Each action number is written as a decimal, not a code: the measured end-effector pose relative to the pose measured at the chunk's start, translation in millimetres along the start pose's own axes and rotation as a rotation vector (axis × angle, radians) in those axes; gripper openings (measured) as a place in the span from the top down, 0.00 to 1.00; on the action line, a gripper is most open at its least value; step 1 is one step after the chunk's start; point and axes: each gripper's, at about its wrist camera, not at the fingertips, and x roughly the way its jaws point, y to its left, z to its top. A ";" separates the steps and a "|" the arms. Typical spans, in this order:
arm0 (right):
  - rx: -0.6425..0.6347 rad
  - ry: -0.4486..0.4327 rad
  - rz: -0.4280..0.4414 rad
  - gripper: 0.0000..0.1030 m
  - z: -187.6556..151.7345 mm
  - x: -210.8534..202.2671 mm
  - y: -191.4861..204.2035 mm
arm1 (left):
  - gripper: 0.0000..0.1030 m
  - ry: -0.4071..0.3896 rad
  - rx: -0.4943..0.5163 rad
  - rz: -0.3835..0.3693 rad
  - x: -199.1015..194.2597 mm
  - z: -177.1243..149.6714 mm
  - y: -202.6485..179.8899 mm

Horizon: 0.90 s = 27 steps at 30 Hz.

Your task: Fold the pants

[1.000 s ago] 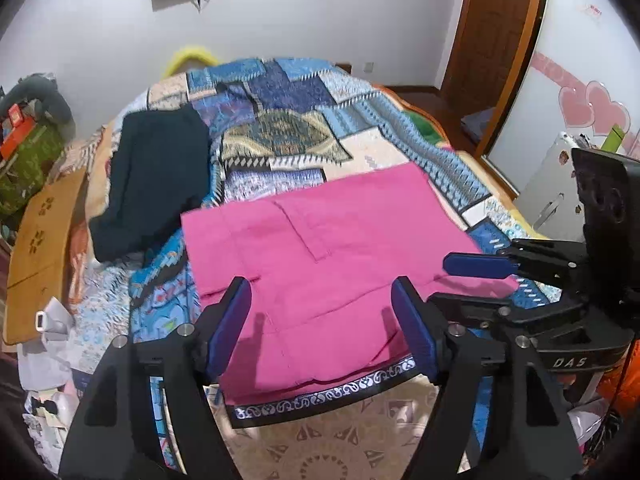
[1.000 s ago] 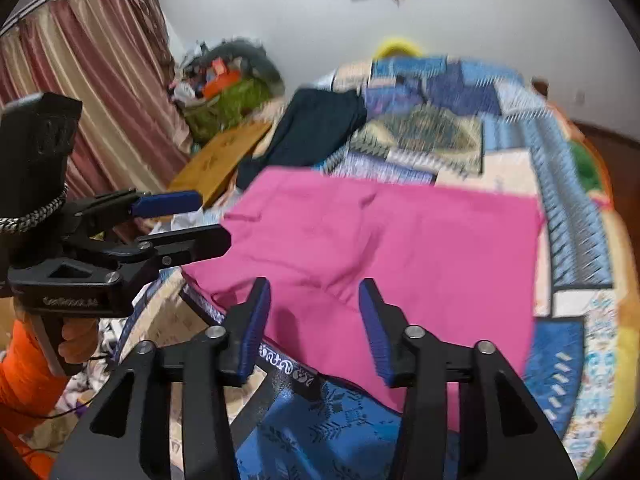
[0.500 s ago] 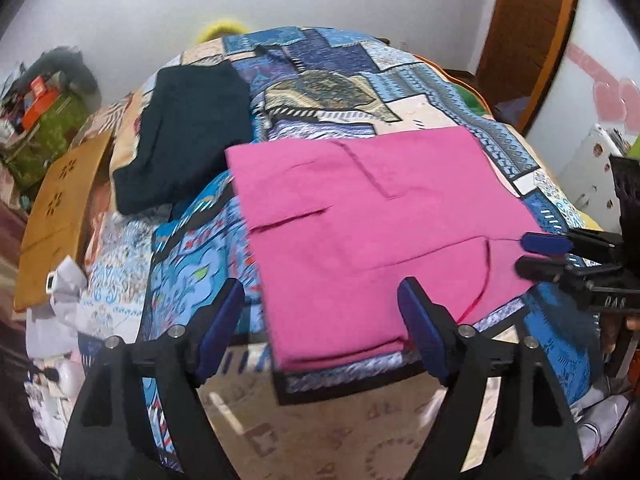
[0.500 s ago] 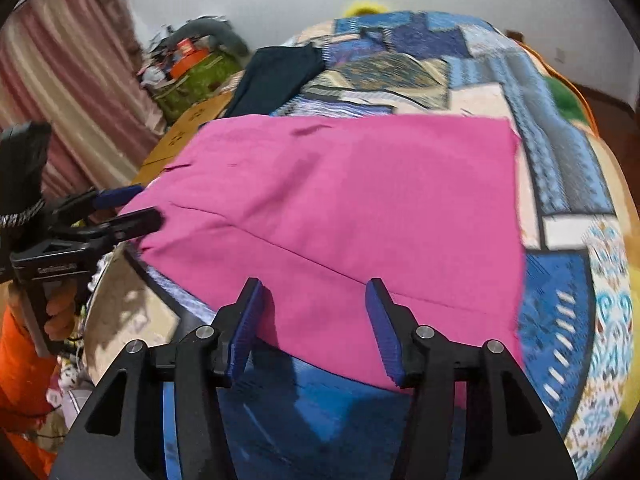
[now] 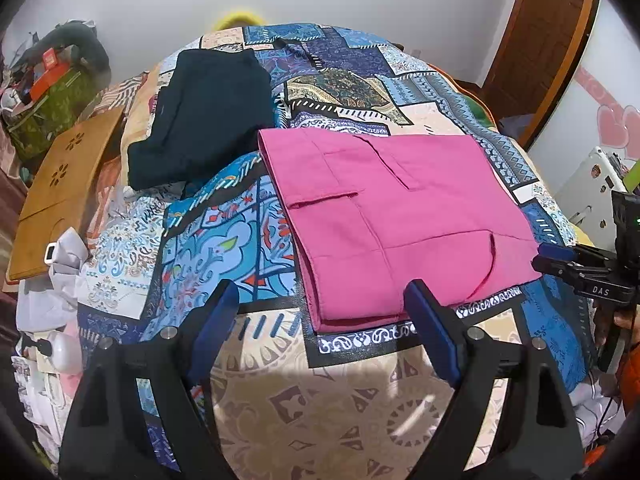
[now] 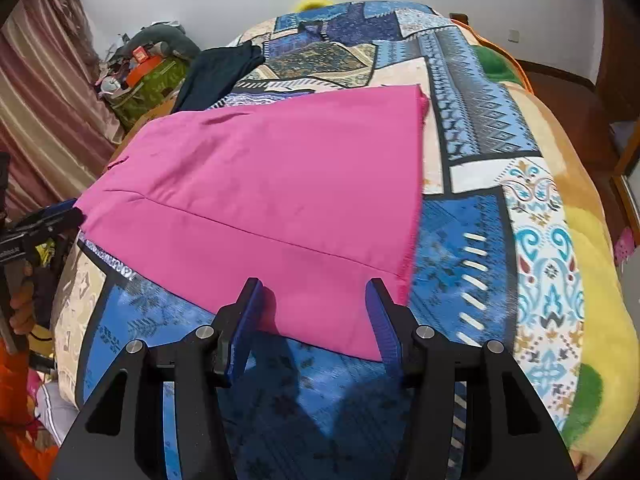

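The pink pants (image 5: 400, 216) lie flat on the patchwork bedspread (image 5: 224, 248), folded lengthwise, with the waistband and pockets toward the left. My left gripper (image 5: 326, 312) is open and empty, just above the near left corner of the pants. My right gripper (image 6: 316, 312) is open and empty, its fingers straddling the near hem corner of the pants (image 6: 280, 184). The right gripper also shows at the right edge of the left wrist view (image 5: 560, 260), with its jaws near the pants' edge.
A dark folded garment (image 5: 204, 116) lies on the bed behind and left of the pants. A wooden board (image 5: 60, 184) and clutter stand at the bed's left side. A door (image 5: 540, 40) is at the back right. Curtains (image 6: 44, 92) hang at the left.
Both grippers have dropped lower and spread apart along the near edge: the left one has moved left to the waistband end, the right one right to the hem end. The pants have not moved.
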 end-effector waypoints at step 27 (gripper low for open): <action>-0.086 -0.074 -0.117 0.50 134.4 29.1 -40.6 | 0.17 0.097 -0.100 -0.011 89.4 115.1 37.2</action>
